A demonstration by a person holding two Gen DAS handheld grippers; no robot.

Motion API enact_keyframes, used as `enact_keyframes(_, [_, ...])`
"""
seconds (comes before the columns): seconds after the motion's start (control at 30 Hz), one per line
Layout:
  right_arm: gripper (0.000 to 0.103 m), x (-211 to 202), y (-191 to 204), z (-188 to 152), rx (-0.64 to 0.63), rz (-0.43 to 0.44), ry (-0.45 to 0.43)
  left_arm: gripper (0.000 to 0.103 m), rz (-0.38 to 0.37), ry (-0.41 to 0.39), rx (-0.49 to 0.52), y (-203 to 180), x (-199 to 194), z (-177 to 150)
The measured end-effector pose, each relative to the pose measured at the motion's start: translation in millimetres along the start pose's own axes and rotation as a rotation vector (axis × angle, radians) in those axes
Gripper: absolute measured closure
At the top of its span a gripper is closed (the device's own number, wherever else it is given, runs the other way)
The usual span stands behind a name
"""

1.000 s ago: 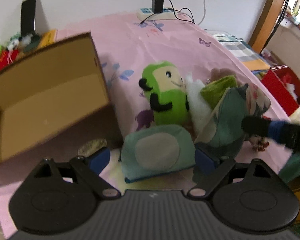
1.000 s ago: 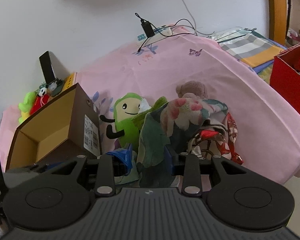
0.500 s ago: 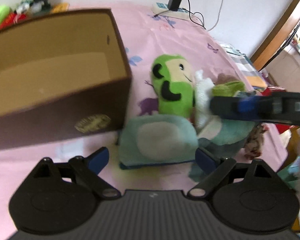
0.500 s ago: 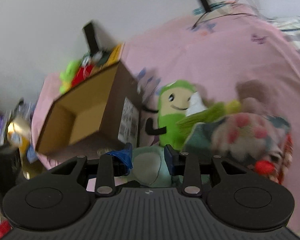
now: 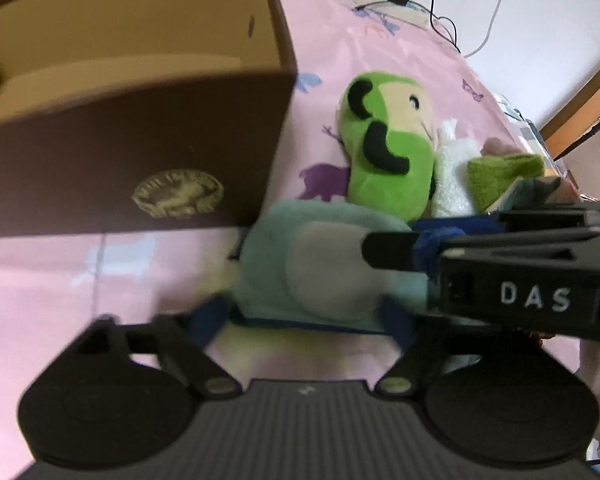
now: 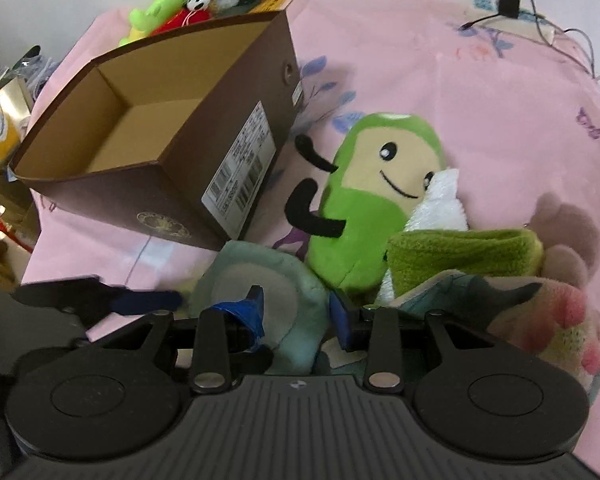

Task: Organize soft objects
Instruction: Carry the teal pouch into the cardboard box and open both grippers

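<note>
Soft, even daylight, fisheye bending at the edges, and motion blur smearing the left wrist view.

Left claw (image 5: 306, 318) spread wide, fingers at 9 and 3 o'clock. Right claw (image 6: 298, 312) crosses in from 3 o'clock, jaws parted.

Right gripper (image 5: 388, 246) body: white "DAS".
Brown box (image 6: 172, 184) near face: gold round emblem, txt illegible.
Box right side: white barcode label (image 6: 242, 172), print too small to read.
</note>
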State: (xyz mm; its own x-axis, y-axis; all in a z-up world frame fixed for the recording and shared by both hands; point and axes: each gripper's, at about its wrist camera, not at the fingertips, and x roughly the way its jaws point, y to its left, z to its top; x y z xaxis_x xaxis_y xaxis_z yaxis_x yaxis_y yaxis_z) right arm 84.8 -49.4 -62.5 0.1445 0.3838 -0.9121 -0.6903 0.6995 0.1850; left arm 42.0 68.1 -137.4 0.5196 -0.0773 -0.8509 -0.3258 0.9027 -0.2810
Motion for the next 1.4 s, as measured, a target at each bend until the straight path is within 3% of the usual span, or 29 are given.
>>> enact_keyframes(0.03, [0.083,0,-2,2,0.003,0.013,0.0,0.056,0.01,-0.01,-0.003,-1,0,-1])
enact_keyframes(0.13, [0.085,-4,-11,2,0.031,0.08,-0.007,0.078,0.019,-0.043,-0.004,-1,-3,-4])
enact_keyframes(0.33, [0.088,-2,-14,3,0.055,0.17,-0.011,0.092,-0.017,-0.113,0.025,-9,-24,-5])
enact_keyframes(0.5, [0.088,-11,-23,4,0.138,0.322,-0.006,0.092,-0.061,-0.163,0.073,-26,-44,-5])
enact_keyframes(0.8, [0.087,-21,-29,3,0.17,0.268,-0.049,0.091,-0.009,-0.141,0.053,-23,-27,-8])
enact_keyframes(0.83, [0.087,-18,-31,4,0.175,0.253,-0.037,0.089,0.021,-0.138,0.07,-24,-25,-9])
enact_keyframes(0.9, [0.087,-15,-32,4,0.177,0.228,-0.024,0.069,0.053,-0.129,0.074,-23,-19,-10])
enact_keyframes(0.93, [0.088,-14,-33,4,0.176,0.222,-0.021,0.053,0.061,-0.122,0.068,-21,-18,-11])
enact_keyframes(1.03, [0.087,-14,-27,4,0.149,0.192,-0.009,0.047,0.054,-0.127,0.062,-17,-18,-18])
enact_keyframes(1.17, [0.086,-4,-17,8,0.111,0.156,0.004,0.046,0.056,-0.13,0.081,-20,-7,-21])
enact_keyframes(1.2, [0.086,-1,-15,9,0.104,0.145,0.001,0.048,0.065,-0.134,0.078,-19,-3,-20])
enact_keyframes(1.27, [0.086,4,-14,11,0.097,0.148,0.001,0.087,0.076,-0.148,0.067,-19,3,-19])
enact_keyframes(1.4, [0.086,9,-16,10,0.104,0.185,0.007,0.096,0.082,-0.181,0.099,-27,-1,-19])
